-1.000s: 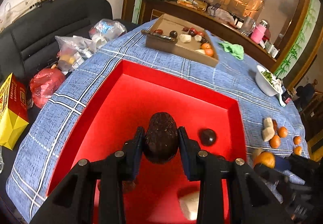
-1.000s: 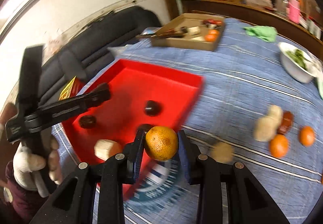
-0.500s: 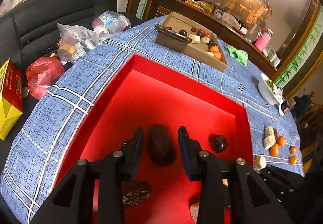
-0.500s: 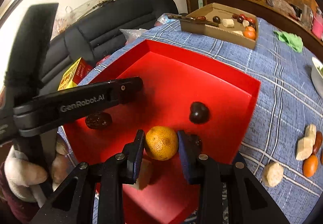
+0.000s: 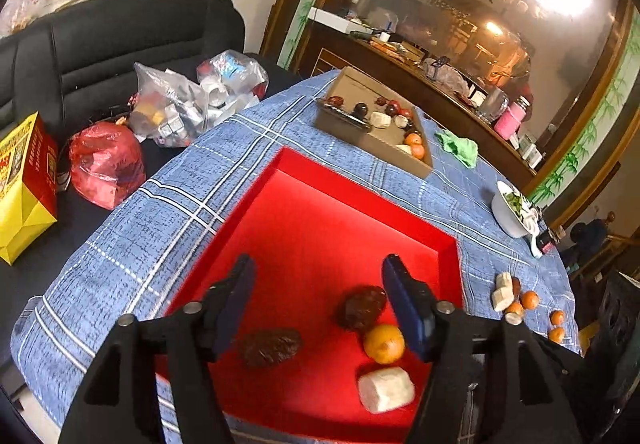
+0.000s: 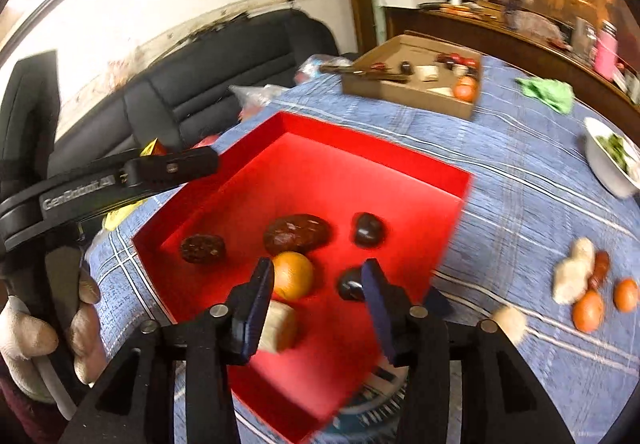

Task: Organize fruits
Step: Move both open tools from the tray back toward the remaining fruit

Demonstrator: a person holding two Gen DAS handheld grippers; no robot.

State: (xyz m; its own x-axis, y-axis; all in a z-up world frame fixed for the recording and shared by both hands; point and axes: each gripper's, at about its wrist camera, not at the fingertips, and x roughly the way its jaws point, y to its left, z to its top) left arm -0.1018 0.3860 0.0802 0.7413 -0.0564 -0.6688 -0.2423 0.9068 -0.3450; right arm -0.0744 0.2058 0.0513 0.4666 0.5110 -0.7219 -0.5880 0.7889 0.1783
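Observation:
The red tray point(image 5: 320, 180) lies on the blue checked tablecloth. On its floor are two wrinkled dark brown fruits point(image 5: 362, 308) point(image 5: 268, 346), an orange point(image 5: 384, 342) and a white chunk point(image 5: 386, 388). My left gripper point(image 5: 318, 280) hangs above them with its jaws opening and no pad touching a fruit. In the right wrist view my right gripper point(image 6: 318, 278) is over the tray's near side, jaws also opening. The orange point(image 6: 292, 274) rests on the tray floor just beside its left finger, free of the pads. Small dark round fruits point(image 6: 366, 230) lie nearby.
A cardboard box point(image 5: 372, 124) with mixed fruit stands at the far side. Loose oranges and white chunks point(image 5: 516, 296) lie on the cloth right of the tray, with a white bowl point(image 5: 508, 212) beyond. Bags point(image 5: 104, 164) sit on the black sofa at left. A gloved hand point(image 6: 24, 336) holds the left gripper.
My left gripper let go of the dark brown fruit, which now lies in the tray, and drew back upward. My right gripper carried the orange over the tray and released it there.

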